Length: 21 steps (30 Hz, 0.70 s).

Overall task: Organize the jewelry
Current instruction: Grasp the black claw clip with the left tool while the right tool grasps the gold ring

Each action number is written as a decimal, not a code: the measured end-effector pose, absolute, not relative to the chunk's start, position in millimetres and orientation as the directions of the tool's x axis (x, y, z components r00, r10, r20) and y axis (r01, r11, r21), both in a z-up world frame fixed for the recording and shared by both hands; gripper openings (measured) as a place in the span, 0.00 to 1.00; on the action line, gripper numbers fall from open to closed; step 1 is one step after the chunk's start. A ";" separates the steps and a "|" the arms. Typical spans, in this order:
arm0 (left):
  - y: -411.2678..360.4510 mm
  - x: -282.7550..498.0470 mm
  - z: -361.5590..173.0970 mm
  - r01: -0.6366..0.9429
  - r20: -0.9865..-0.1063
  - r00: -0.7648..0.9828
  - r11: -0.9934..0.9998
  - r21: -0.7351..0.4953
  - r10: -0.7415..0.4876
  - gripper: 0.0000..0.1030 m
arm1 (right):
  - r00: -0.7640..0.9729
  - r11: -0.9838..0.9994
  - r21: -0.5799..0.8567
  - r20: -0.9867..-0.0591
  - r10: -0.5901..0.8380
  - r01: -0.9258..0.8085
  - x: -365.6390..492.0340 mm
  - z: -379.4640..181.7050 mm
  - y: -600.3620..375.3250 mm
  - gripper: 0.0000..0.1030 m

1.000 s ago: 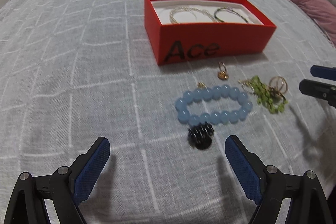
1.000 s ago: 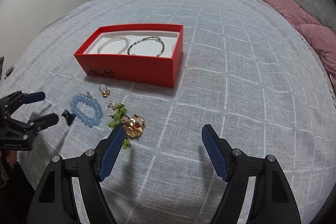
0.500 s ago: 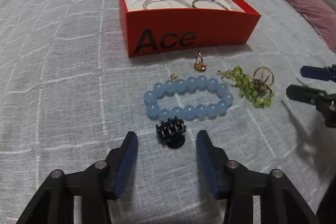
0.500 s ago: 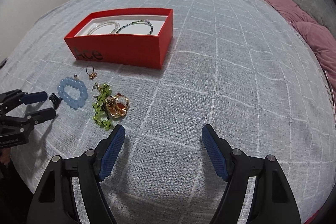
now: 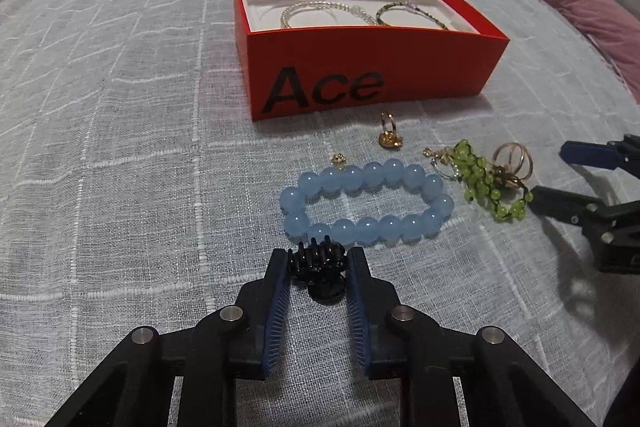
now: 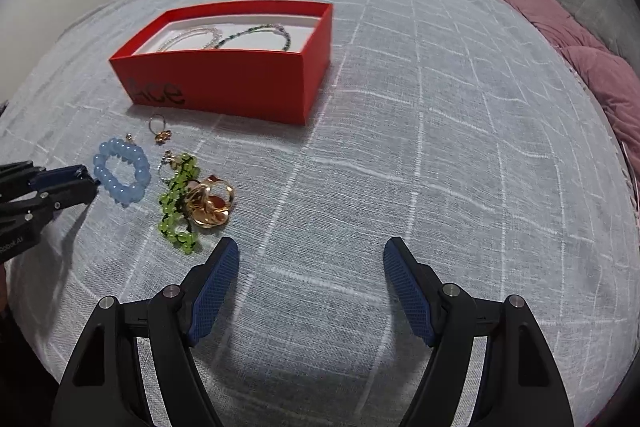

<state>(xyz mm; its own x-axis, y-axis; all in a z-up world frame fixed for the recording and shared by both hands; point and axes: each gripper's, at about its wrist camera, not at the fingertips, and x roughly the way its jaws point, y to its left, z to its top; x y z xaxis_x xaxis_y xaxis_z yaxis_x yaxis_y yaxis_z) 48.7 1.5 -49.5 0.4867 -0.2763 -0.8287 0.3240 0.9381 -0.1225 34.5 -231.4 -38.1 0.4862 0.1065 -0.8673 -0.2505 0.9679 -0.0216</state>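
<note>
Working over the grey-white checked bedspread (image 5: 120, 147), I take stock from the biggest thing down. The open orange cardboard box printed "Ace" (image 5: 360, 75) already holds a pale pearl-bead strand (image 5: 320, 11) and a dark green bead strand (image 5: 412, 11) on its white lining. Everything else waits on the cloth in front of it: the chunky light-blue bead bracelet (image 5: 366, 203), the lime-green bead strand (image 5: 486, 185) tangled with gold rings (image 5: 512, 163), a gold charm ring (image 5: 389, 133) and a tiny gold stud (image 5: 338, 159). My left tongs (image 5: 318, 273) have just been closing and now pinch the small black toothed hair claw (image 5: 320, 267), which touches the blue bracelet. My right tongs (image 6: 310, 265) hang wide and empty beside the green strand. I judge the job under halfway.
</note>
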 end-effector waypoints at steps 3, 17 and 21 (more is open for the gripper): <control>2.7 48.1 -49.3 0.324 -0.829 0.486 0.938 -0.125 -0.278 0.23 | 0.488 0.956 -0.038 -0.865 0.115 -0.292 35.2 -40.7 -220.9 0.75; 3.3 48.2 -48.9 0.326 -0.829 0.484 0.937 -0.126 -0.280 0.23 | 0.495 0.905 -0.042 -0.847 0.192 -0.423 45.6 -42.0 -188.3 0.35; 3.1 48.2 -49.0 0.325 -0.829 0.485 0.937 -0.126 -0.280 0.23 | 0.496 0.903 -0.042 -0.846 0.196 -0.428 42.3 -40.2 -180.3 0.29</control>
<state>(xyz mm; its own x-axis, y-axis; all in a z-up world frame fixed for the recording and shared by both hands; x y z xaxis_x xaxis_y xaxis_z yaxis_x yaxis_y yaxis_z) 48.2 3.1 -49.0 0.4848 -0.2800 -0.8286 0.3255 0.9371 -0.1263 42.3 -180.3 -40.2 0.4964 0.1961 -0.8457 -0.4283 0.9027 -0.0421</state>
